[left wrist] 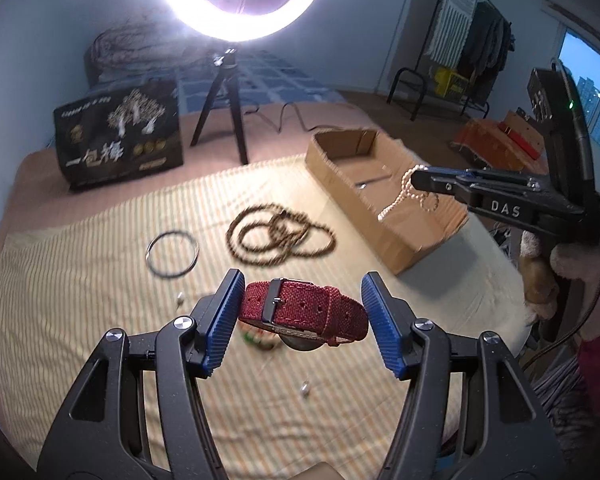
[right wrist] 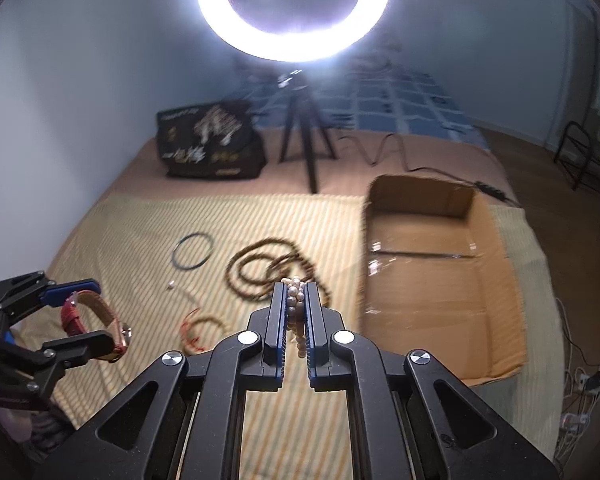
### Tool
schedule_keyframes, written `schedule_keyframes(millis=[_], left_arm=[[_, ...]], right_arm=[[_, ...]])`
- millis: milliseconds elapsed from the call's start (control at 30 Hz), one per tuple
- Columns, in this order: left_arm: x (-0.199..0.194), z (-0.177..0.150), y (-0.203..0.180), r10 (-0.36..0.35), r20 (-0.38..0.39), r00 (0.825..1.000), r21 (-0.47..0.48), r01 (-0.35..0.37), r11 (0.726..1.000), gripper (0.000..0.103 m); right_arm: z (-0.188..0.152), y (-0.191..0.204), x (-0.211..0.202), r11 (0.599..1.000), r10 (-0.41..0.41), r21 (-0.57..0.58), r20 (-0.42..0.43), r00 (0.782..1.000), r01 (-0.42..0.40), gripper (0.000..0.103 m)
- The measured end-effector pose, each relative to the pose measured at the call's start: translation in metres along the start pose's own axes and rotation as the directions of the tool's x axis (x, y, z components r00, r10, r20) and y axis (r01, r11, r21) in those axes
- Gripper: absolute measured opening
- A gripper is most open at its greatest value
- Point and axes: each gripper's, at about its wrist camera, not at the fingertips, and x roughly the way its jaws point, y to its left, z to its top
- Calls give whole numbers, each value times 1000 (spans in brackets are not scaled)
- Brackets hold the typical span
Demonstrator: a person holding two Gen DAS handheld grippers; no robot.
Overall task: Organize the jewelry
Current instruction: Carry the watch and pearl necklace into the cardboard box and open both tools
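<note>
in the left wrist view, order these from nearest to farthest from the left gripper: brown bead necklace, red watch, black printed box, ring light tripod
1. red watch, between the left gripper fingers
2. brown bead necklace, just beyond on the striped cloth
3. black printed box, far left, and tripod, beside it: too close to call

Red woven watch strap point(left wrist: 304, 308); blue ribbed claw pads point(left wrist: 376, 312); yellow-striped cloth point(left wrist: 80, 280); brown cardboard box point(left wrist: 364, 200).

A bedroom in a home. Shown by a bed point(left wrist: 100, 216) with a striped cloth point(left wrist: 80, 280) on it, a blue checked blanket point(left wrist: 268, 72), a clothes rack point(left wrist: 472, 28) with clothes hanging, and a window point(left wrist: 592, 92) looking out at tall buildings.
</note>
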Motion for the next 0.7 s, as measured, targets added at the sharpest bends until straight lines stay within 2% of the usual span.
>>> schedule_keyframes(millis=[200,467,700], left_arm=[[17,31,-15,-44,24,999,-17,44,999,63],[52,69,-38,-80,51,996,-22,81,996,63],[94,86,-60,-87,30,996,13,86,996,63]], right_arm=[[5,-32,-5,997,-61,46,19,998,60,7],[6,-67,-2,988,-123,92,-1,992,123,7],[1,-95,6,978,-158,130,-35,987,161,7]])
